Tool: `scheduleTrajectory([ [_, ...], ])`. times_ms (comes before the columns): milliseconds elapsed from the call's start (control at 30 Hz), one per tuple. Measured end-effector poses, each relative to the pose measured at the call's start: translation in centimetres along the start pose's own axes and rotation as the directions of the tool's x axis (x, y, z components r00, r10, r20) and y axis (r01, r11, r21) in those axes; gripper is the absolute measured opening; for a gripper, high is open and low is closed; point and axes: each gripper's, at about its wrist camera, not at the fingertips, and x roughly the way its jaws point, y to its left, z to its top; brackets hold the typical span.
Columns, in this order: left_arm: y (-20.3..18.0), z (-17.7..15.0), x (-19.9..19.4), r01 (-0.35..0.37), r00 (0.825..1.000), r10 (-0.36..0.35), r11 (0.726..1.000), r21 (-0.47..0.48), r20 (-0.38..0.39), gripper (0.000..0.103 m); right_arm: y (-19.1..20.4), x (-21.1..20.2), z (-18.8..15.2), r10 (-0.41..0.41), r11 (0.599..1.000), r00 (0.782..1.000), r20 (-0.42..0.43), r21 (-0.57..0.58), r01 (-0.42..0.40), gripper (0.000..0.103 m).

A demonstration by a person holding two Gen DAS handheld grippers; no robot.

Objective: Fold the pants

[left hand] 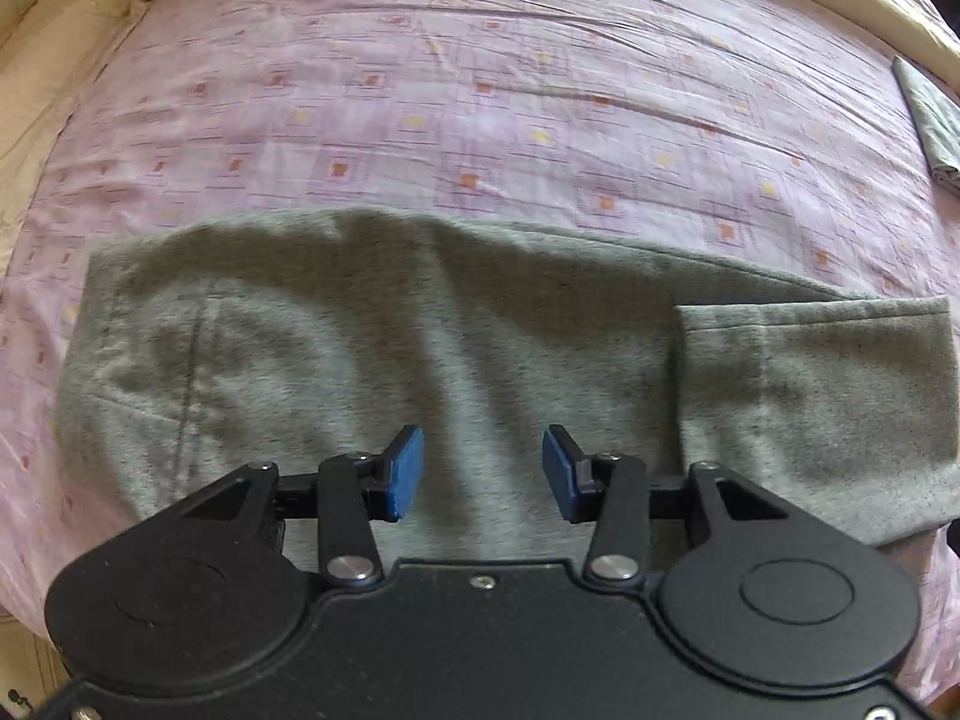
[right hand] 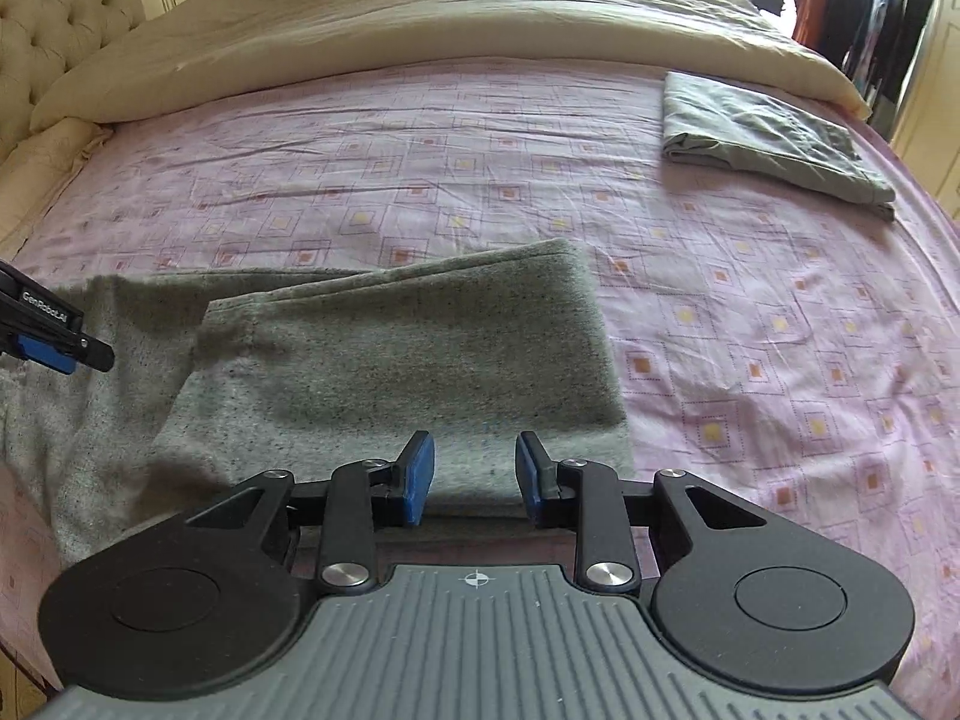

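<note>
Here, grey pants [left hand: 384, 360] spread flat across the purple patterned sheet [left hand: 480, 90], filling the left wrist view from 9 o'clock to 3 o'clock, lying lengthwise along the near edge of the bed, probably for easy reach from both sides. Leg end already doubled back over the rest at 3 o'clock in that view, its hem edge [left hand: 681, 372] lying on the lower layer; looks like a first fold done, with the wider end at 9 o'clock not yet brought over.

Left gripper [left hand: 483, 474] open, blue pads [left hand: 405, 468] wide apart, low over the middle of the fabric at 6 o'clock, holding nothing. Contact with the cloth hard to tell. Seen again at 9 o'clock in the right wrist view.

Right gripper [right hand: 474, 477] open too, empty, poised at the near edge of the folded section [right hand: 408, 354], likely ready to pinch both layers there.

Second garment, folded and olive [right hand: 774, 138], parked at 1 o'clock in the right wrist view, well apart, presumably out of the working space. Cream duvet [right hand: 420, 12] pushed back at 12 o'clock, leaving the sheet free for folding.
</note>
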Motion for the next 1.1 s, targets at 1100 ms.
scheduleTrajectory([
  [1100, 18.2, -6.4, 3.8, -0.066, 0.997, 0.066, 0.998, -0.011, 0.035, 0.093, 21.2, 12.5, 6.3, 0.057, 0.998, 0.973, -0.223, -0.009, -0.06, 0.013],
])
